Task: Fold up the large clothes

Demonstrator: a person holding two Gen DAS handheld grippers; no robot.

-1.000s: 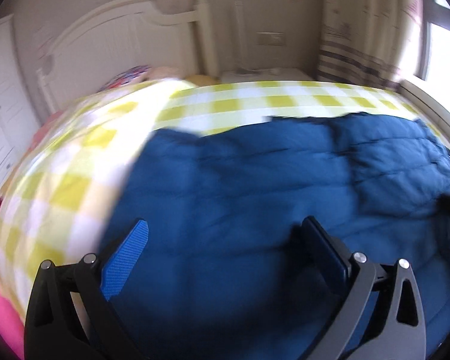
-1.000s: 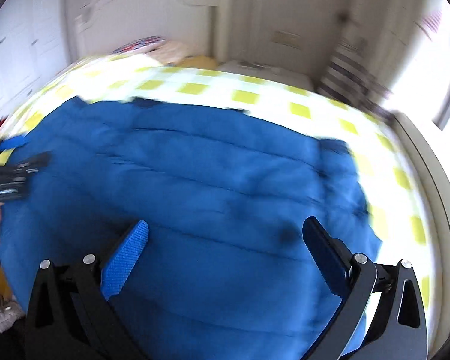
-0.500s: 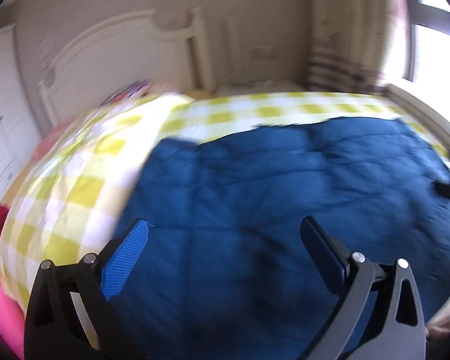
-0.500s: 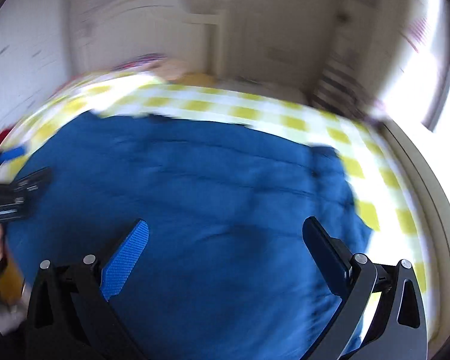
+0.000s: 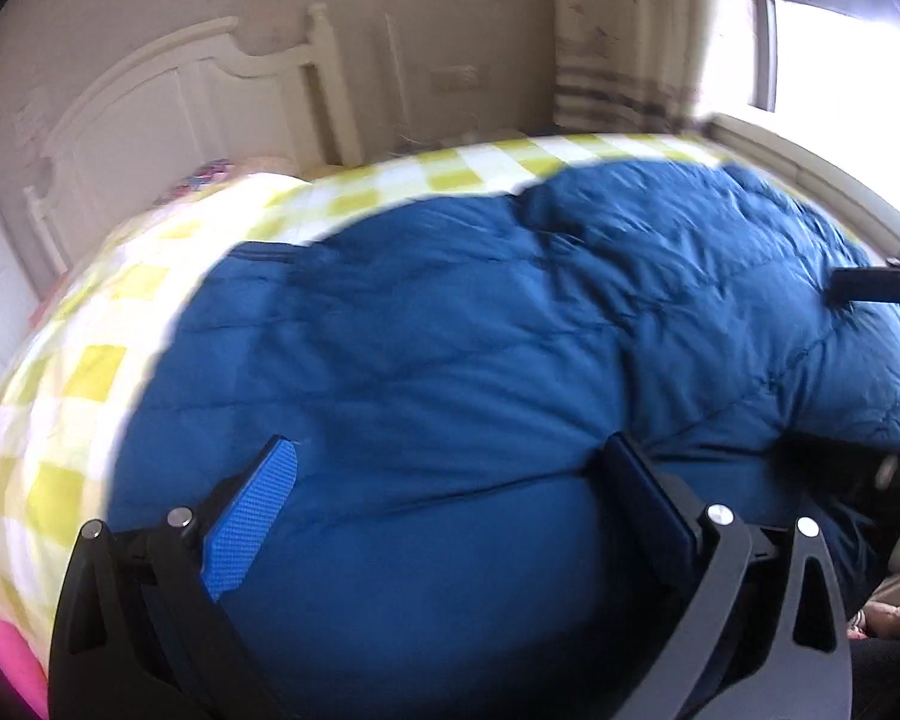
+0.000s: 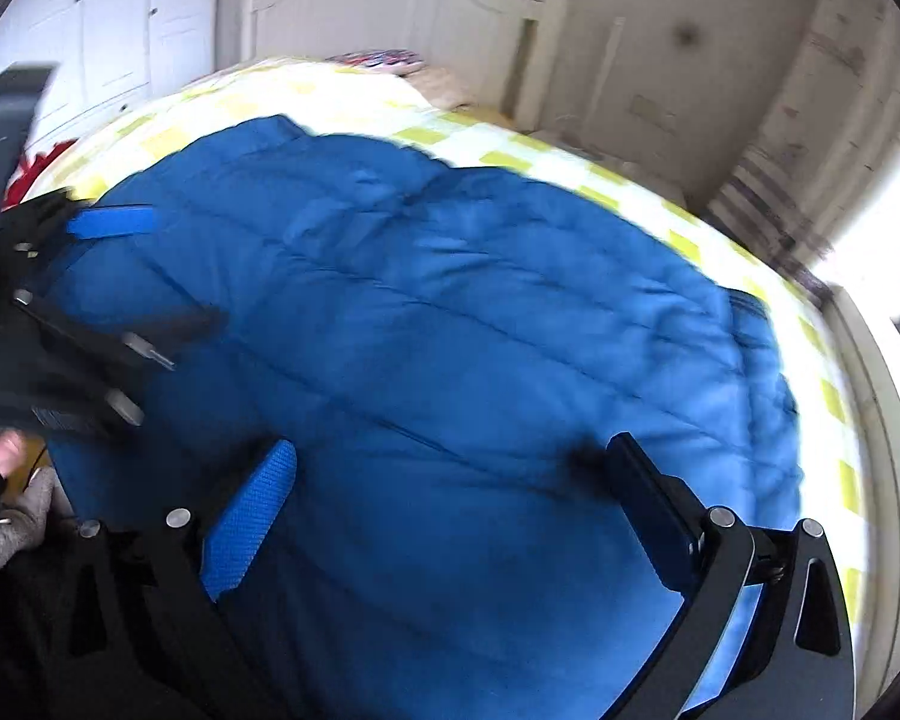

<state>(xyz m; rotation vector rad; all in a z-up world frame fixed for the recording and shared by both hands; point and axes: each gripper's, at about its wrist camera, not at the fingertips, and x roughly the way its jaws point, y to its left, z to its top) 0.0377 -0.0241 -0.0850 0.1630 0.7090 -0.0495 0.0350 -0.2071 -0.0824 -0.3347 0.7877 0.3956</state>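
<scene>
Lying spread across the bed [image 5: 90, 372], the coat [image 5: 450, 360] gives me flat fabric to fold. My left gripper [image 5: 450, 492] and right gripper [image 6: 450, 486] hover above it near opposite sides, jaws apart, gripping nothing, ready for edges.

Blue quilted jacket [image 6: 450, 330] spread across yellow-checked bedsheet [image 6: 690, 222], right gripper [image 6: 450, 480] jaws apart above it.

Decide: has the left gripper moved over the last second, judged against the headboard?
Yes. The left gripper has swung leftward: the white headboard has shifted rightward in its view, over the blue coat.
</scene>
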